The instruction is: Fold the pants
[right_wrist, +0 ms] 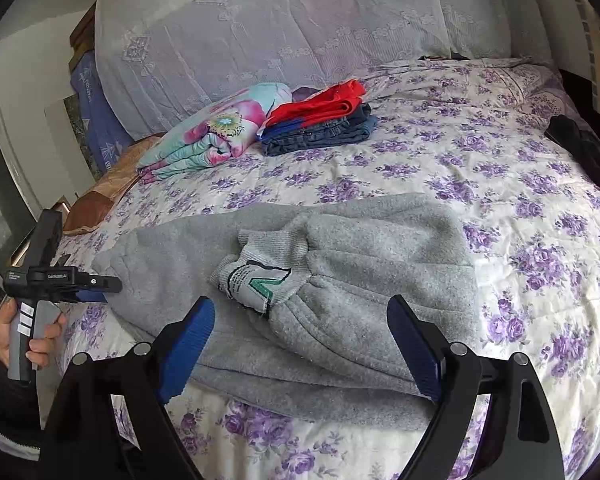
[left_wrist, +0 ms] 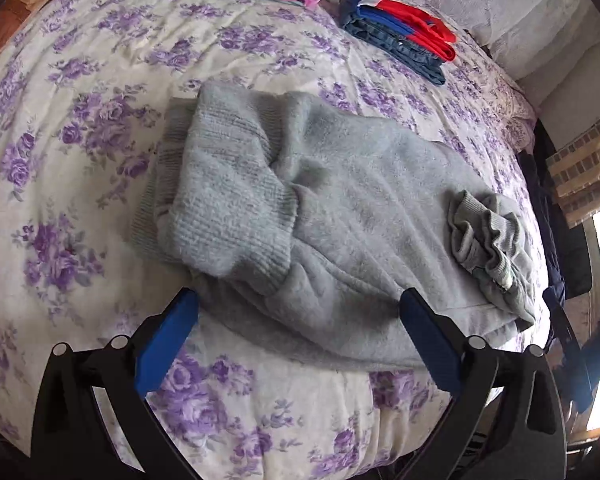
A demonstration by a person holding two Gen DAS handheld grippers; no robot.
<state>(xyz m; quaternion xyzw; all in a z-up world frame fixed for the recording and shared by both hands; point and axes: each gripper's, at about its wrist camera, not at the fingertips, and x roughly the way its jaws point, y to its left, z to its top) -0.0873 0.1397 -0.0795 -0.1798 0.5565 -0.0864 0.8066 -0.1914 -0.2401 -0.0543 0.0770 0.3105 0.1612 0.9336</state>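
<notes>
i am holding my left tool spread wide over the near edge of the gray pants, its 2 blue fingers standing on either side of the folded cloth and pinching nothing. my right tool is likewise spread wide, hanging just above the near edge of the same pants, with nothing between its blue fingers.

the pants are lying in a folded heap on the floral bedspread, close to the near edge of the bed. in the left wrist view the ribbed cuffs are sitting on top at the left end, and the bunched waistband is sitting at the right end. in the right wrist view the waistband is turned back, showing a white label with green print near the middle of the heap.

at the far left of the right wrist view my left hand is gripping the handle of the other tool, whose tip is reaching the left end of the pants.

farther back on the bed, a stack of folded clothes with a red piece on top is resting beside a folded flowered blanket. a dark garment is lying at the far right edge of the bed.
</notes>
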